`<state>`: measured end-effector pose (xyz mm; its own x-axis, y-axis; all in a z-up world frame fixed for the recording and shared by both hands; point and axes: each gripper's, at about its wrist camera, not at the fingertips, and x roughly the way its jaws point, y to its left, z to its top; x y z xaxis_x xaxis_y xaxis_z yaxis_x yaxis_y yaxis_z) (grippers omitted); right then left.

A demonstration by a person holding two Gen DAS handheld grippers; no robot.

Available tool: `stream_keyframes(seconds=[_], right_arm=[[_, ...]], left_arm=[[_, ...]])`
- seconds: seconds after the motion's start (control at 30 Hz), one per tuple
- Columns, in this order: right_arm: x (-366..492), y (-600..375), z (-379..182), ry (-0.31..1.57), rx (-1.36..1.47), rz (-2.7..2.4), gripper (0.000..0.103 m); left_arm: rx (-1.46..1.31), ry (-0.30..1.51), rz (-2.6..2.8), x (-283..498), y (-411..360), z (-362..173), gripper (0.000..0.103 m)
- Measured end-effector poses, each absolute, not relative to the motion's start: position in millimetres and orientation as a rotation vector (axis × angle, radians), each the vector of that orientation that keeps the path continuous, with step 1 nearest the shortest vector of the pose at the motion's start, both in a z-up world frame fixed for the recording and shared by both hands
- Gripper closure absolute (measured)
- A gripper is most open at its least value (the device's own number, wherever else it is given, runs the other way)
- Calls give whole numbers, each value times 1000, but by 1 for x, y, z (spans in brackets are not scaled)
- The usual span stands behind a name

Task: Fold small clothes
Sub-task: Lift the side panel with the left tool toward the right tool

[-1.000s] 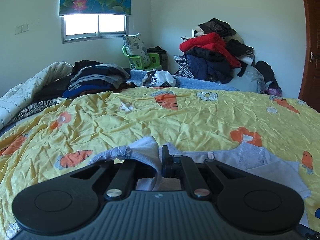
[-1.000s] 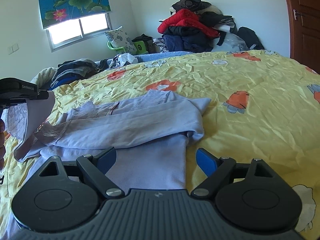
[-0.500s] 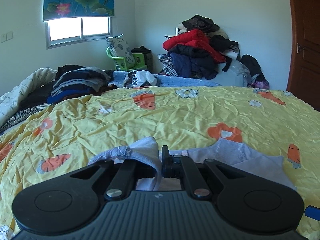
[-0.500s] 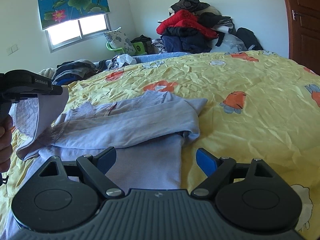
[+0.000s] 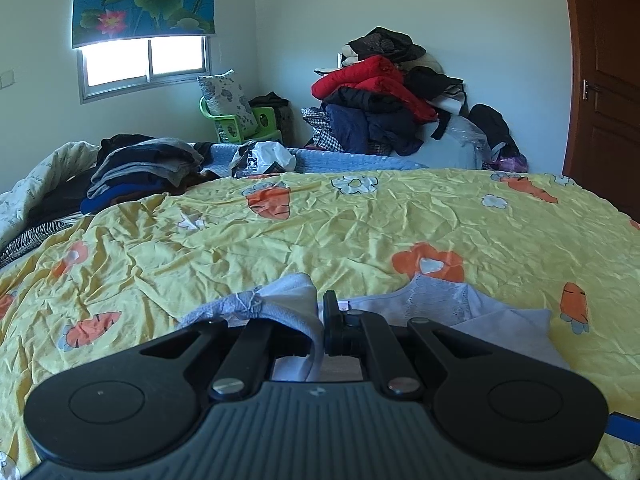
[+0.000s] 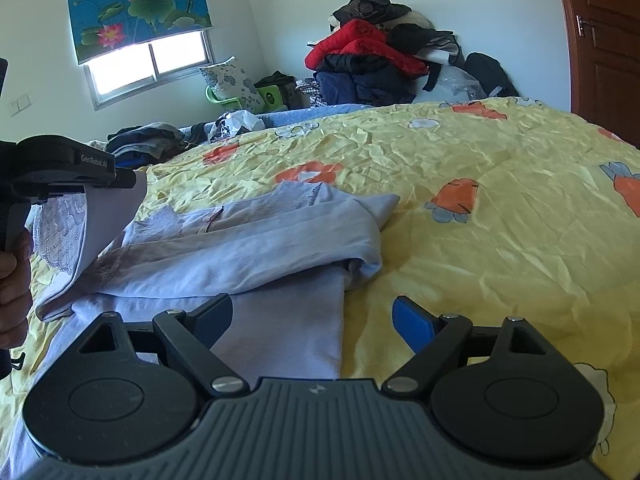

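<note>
A: While the yellow bedspread (image 6: pixel 500 208) fills most of both views, where does the garment lie?

B: The pale lilac garment (image 6: pixel 256 252) lies flat on it, at about 9 o'clock from the centre of the right wrist view. Its long axis runs from 7 o'clock to 1 o'clock, and the folded end points toward 3 o'clock.

A: And the far side of the room?

B: At 12 o'clock, a pile of coats (image 6: pixel 376 60) stands by the wall.

A: What do the claws do?

B: The left gripper (image 5: pixel 320 320) is closed tight on a lace-edged flap (image 6: pixel 80 224) of the garment and holds it raised above the bedspread. The right gripper (image 6: pixel 310 318) stands wide, with nothing between its fingers; it hovers over the garment's near hem.
</note>
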<state>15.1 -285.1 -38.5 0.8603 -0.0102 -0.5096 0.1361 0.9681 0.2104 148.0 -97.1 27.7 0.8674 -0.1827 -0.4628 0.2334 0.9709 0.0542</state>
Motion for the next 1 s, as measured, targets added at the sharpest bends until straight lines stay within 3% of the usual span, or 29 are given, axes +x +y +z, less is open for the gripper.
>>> stream_keyframes(seconds=[1.0], right_arm=[[5, -293, -42, 527, 258, -96, 14]], left_arm=[[120, 465, -298, 148, -153, 24, 98]])
